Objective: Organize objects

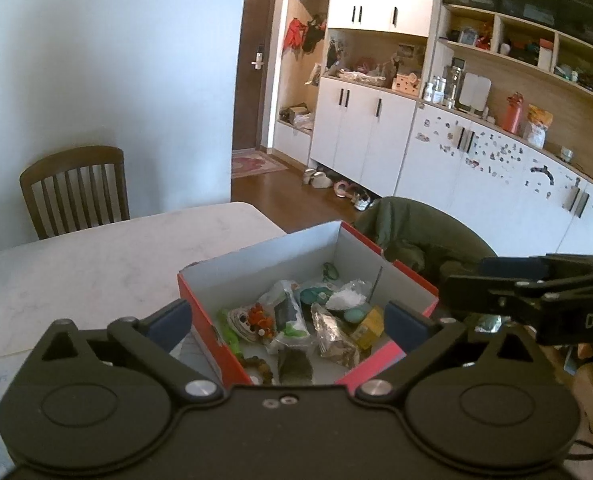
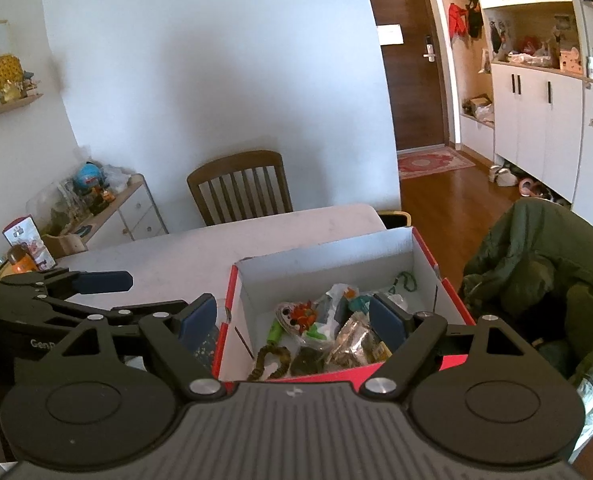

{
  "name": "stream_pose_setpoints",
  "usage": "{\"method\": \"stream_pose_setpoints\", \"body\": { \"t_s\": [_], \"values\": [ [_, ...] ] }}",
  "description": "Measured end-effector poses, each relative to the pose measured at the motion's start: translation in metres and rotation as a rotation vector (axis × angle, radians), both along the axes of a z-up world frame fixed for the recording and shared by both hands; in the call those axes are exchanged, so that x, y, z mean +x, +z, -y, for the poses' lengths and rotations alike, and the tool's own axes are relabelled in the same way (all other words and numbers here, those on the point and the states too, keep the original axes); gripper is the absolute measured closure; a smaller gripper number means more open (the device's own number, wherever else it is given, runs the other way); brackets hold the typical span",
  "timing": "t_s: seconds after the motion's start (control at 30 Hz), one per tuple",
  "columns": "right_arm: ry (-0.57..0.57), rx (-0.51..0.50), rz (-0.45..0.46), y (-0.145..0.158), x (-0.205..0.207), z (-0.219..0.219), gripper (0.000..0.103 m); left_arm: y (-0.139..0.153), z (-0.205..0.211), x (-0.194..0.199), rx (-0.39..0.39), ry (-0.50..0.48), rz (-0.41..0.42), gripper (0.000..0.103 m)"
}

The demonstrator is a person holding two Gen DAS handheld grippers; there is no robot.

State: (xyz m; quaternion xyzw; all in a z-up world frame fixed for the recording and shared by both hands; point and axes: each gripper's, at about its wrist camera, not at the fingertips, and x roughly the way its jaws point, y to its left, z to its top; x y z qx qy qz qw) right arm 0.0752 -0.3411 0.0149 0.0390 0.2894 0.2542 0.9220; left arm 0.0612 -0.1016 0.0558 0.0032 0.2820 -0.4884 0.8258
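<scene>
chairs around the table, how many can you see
2: a wooden slat-back chair at the far side of the table, and a chair draped in a green jacket right of the red box. Others may be out of view.

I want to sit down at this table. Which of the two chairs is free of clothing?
The wooden slat-back chair at the far side of the table is bare. The other chair, beside the red box, is covered by a dark green jacket.

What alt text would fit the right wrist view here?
The open right gripper hovers over a red shoebox full of small clutter on a pale table. The left gripper reaches in from the left; a wooden chair stands beyond.
</scene>
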Motion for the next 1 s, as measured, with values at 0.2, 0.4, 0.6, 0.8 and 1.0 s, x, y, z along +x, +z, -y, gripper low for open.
{"method": "stream_pose_setpoints", "body": {
  "t_s": [0.2,0.4,0.6,0.8,1.0],
  "values": [
    [-0.021,0.002,0.006,-0.001,-0.011,0.000,0.018,-0.006,-0.002,-0.004,0.015,-0.032,-0.007,0.001],
    [-0.034,-0.008,-0.001,-0.005,-0.019,-0.002,0.018,-0.009,-0.007,-0.008,0.006,-0.053,-0.007,0.001],
    [-0.050,-0.001,-0.014,-0.007,-0.027,-0.003,0.018,-0.011,-0.012,-0.007,-0.002,-0.054,-0.018,0.001],
    [-0.061,-0.004,-0.023,-0.008,-0.033,-0.004,0.018,-0.012,-0.016,-0.005,-0.007,-0.049,-0.018,0.001],
    [-0.070,0.000,-0.025,-0.007,-0.034,-0.006,0.018,-0.010,-0.021,-0.004,-0.006,-0.050,-0.007,0.001]
  ]
}}
